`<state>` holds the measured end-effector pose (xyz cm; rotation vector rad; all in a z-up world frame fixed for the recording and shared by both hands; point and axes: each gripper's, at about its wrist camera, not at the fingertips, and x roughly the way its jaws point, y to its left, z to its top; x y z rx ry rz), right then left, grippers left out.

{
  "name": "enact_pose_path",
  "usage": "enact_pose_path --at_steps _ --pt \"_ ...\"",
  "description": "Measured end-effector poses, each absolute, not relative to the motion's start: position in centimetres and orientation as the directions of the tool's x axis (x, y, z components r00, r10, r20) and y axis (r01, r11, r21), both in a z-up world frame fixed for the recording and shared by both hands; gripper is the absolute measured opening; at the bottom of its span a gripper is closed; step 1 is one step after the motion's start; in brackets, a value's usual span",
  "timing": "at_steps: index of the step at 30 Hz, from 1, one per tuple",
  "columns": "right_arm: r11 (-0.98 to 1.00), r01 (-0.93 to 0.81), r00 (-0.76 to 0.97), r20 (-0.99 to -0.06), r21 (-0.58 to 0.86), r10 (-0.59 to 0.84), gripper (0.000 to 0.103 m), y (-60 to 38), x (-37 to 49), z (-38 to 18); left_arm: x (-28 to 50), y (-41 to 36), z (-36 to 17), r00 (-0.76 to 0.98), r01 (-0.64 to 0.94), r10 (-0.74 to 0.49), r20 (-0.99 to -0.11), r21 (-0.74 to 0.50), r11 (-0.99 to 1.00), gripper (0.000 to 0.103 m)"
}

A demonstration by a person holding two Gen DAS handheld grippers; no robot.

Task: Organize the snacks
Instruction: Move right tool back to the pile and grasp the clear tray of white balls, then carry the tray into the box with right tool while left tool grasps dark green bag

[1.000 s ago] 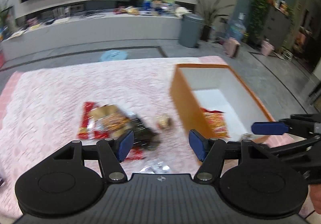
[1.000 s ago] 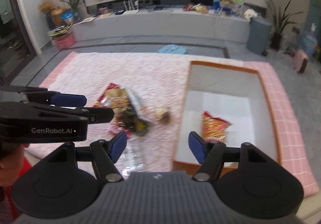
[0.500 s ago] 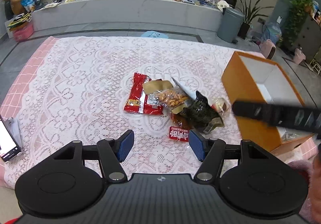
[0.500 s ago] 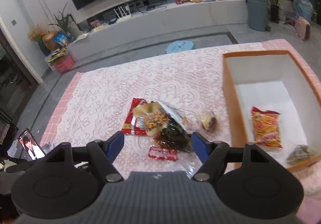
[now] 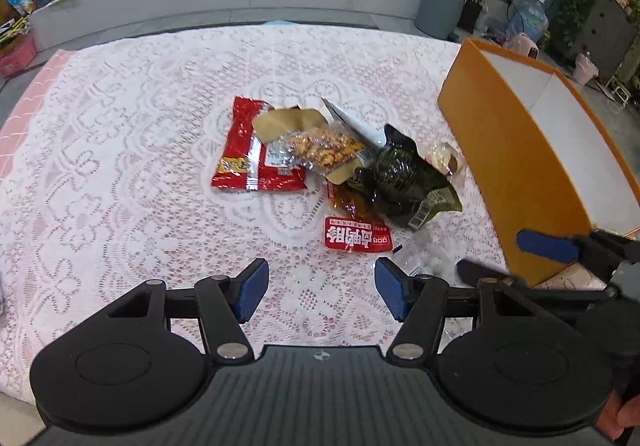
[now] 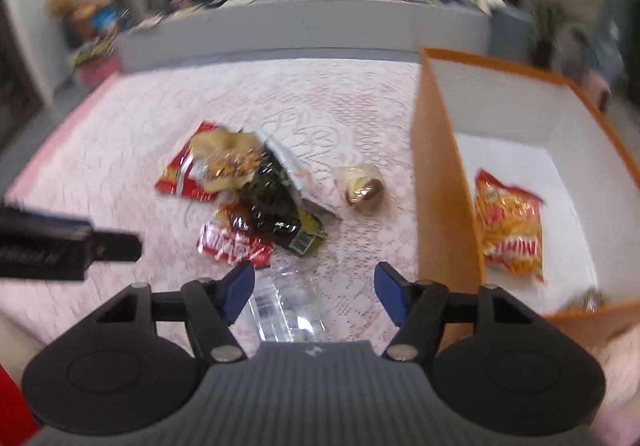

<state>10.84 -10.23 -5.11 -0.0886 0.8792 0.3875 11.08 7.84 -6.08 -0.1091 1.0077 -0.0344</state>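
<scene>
1. The left gripper (image 5: 322, 292) hangs over the lace tablecloth (image 5: 120, 150) on the tabletop; its jaws stand wide apart with only bare cloth between the blue pads, and nothing is held.
2. The right gripper (image 6: 314, 290) has its jaws closing at this moment; a clear plastic packet (image 6: 290, 306) lies on the cloth below and between them, but the pads do not press on it.
3. The snack pile sits near the middle of the cloth: a red snack bag (image 5: 250, 162) lies at its left, with a brown-topped bag of nuts (image 5: 316, 144) overlapping its right side.
4. A dark green packet (image 5: 404, 182) lies to the right of the nuts and partly over an amber wrapper (image 5: 350, 204).
5. A small red packet with white lettering (image 5: 356, 240) lies just in front of the pile, nearest the left gripper's pads.
6. A round wrapped pastry (image 6: 362, 186) lies alone between the pile and the orange box (image 6: 444, 182), apart from both.
7. The box stands at the right edge of the cloth, orange outside and white inside; a red and yellow chip bag (image 6: 510, 222) lies flat on its floor near the left wall.
8. Another small item sits in the box's near corner, too blurred to name.
9. In the left wrist view the right gripper's blue fingertip (image 5: 546, 246) shows at the right, in front of the box's near corner.
</scene>
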Motion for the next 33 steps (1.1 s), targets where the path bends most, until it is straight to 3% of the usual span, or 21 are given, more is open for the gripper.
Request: enact_pose_path --at_steps 9,12,21,23,26,33 --pt "0.92 -0.388 0.488 -0.834 0.06 0.26 0.066 -9.0 11.2 -9.1 11.7 8.5 -8.4 0.518 -0.014 -0.108 -0.849 -0.135 0.991 0.072" --pt "0.927 -0.367 0.477 -0.839 0.082 0.263 0.076 -9.1 12.0 -9.5 11.9 8.2 -8.8 0.519 0.006 -0.131 -0.844 -0.15 0.989 0.072" --pt "0.938 -0.332 0.412 -0.88 0.097 0.237 0.076 -8.4 13.3 -11.6 11.7 8.5 -10.1 0.505 -0.008 -0.151 -0.85 -0.18 0.984 0.072" --pt "0.935 -0.346 0.422 -0.877 0.079 0.23 0.073 -7.9 13.2 -11.6 11.7 8.5 -10.0 0.512 -0.009 -0.154 -0.845 -0.185 0.983 0.072" --pt "0.927 -0.369 0.44 -0.867 0.066 0.236 0.059 -7.4 12.7 -11.3 11.8 8.4 -10.0 0.517 -0.009 -0.156 -0.842 -0.187 0.982 0.072" --pt "0.928 -0.359 0.455 -0.85 0.097 0.265 0.053 -8.0 12.3 -10.7 11.5 8.5 -10.0 0.529 -0.01 -0.146 -0.836 -0.178 0.984 0.072"
